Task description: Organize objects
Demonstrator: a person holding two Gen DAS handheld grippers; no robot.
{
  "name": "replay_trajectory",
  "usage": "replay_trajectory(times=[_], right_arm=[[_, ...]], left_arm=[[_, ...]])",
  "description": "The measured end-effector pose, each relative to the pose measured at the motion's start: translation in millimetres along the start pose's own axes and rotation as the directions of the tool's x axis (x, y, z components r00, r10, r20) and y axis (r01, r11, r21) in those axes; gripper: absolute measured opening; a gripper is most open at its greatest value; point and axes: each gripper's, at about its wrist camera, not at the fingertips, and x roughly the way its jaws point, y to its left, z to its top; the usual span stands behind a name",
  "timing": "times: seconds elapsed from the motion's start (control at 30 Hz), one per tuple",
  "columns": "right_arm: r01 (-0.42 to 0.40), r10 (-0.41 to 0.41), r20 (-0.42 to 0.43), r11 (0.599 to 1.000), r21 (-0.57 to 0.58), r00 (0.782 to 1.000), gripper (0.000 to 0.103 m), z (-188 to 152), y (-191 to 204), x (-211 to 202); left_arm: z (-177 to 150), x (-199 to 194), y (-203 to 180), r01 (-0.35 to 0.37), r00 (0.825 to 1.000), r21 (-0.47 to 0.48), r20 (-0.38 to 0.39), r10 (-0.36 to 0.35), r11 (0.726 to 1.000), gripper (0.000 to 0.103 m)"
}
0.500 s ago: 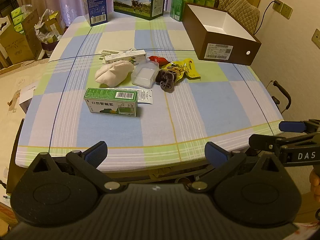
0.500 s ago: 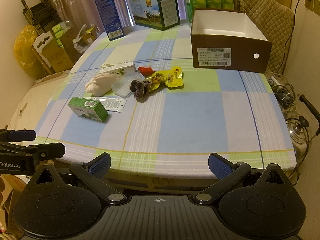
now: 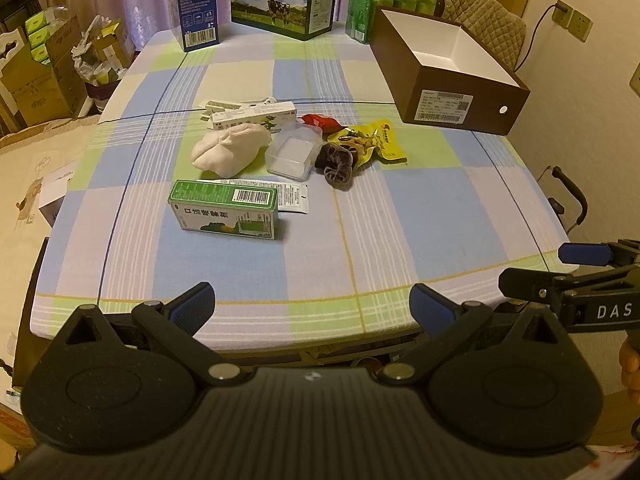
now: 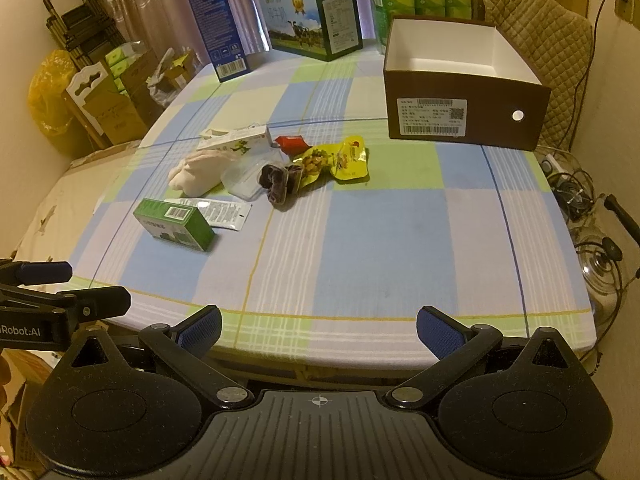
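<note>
Checked tablecloth [image 4: 400, 240] on table, curtains [image 4: 132, 0] behind, quilted chair [image 4: 552, 40] & wall socket [image 3: 570, 20] at right

We see a table [image 3: 440, 208] under a checked cloth. Mid-frame on it lie a green box [image 3: 224, 210], a white cloth [image 3: 228, 150] and a yellow packet [image 3: 376, 142]. An open brown box [image 3: 448, 76] sits upper right.

Both tools are matte black plastic — the left gripper [image 3: 311, 306] and right gripper [image 4: 319, 327] each carry two angled fingers with blue ribbed pads [image 4: 434, 331], silver pivot screws, round side housings and white lettering — "DAS", "Robot:AI".
</note>
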Motion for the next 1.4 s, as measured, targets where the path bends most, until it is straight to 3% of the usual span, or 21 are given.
replay_trajectory(times=[0.63, 0.9, 1.17, 1.4], right_arm=[[-0.029, 0.028, -0.034, 0.999, -0.027, 0.999, 0.101, 34.8, -17.8, 25.8], [-0.052, 0.051, -0.050, 0.998, -0.030, 0.997, 0.101, 57.1, -36.4, 41.7], [-0.079, 0.076, -0.063, 0.996, -0.046, 0.995, 0.101, 84.7, -60.5, 62.8], [-0.079, 0.075, -0.075, 0.995, -0.054, 0.994, 0.101, 108.5, -90.8, 86.2]], left_arm=[[25.1, 27.5, 5.2, -0.039, 0.998, -0.071, -0.042, 0.036, 0.997, 0.102], [37.4, 50.2, 10.8, -0.077, 0.995, -0.142, -0.067, 0.068, 0.987, 0.102], [48.7, 77.8, 22.0, -0.156, 0.987, -0.244, -0.082, 0.140, 0.957, 0.102], [59.6, 104.7, 35.0, -0.222, 0.975, -0.362, -0.099, 0.199, 0.905, 0.102]])
